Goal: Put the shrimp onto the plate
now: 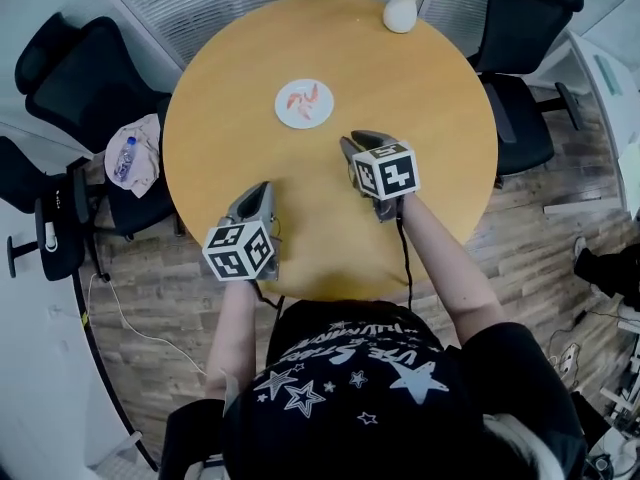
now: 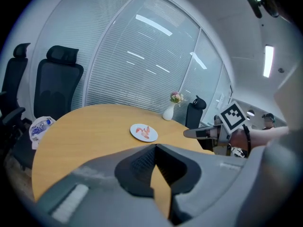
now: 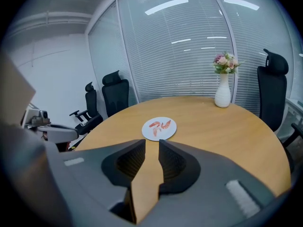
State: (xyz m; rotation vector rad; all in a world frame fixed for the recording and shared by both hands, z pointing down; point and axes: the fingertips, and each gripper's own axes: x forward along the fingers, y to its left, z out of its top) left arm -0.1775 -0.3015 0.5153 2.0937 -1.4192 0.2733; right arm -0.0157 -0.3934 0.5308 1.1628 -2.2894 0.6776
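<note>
A small white plate point(image 1: 318, 117) lies on the round wooden table point(image 1: 420, 118), left of centre toward the far side. Several pink shrimp point(image 1: 303, 98) lie on it. The plate point(image 3: 159, 137) and shrimp point(image 3: 161, 125) sit straight ahead in the right gripper view, and further off, plate point(image 2: 138, 135) and shrimp point(image 2: 146, 131), in the left gripper view. My right gripper point(image 1: 355, 140) hovers just short of the plate, jaws apart, nothing between them point(image 3: 151, 143). My left gripper point(image 1: 262, 190) hangs near the table's front edge, its tips meeting on nothing point(image 2: 155, 146).
A white vase with flowers point(image 1: 402, 10) stands at the table's far edge. Black office chairs point(image 1: 80, 78) point(image 1: 520, 58) ring the table. The left chair holds a cloth bag with a water bottle point(image 1: 133, 158). Window blinds run behind the table.
</note>
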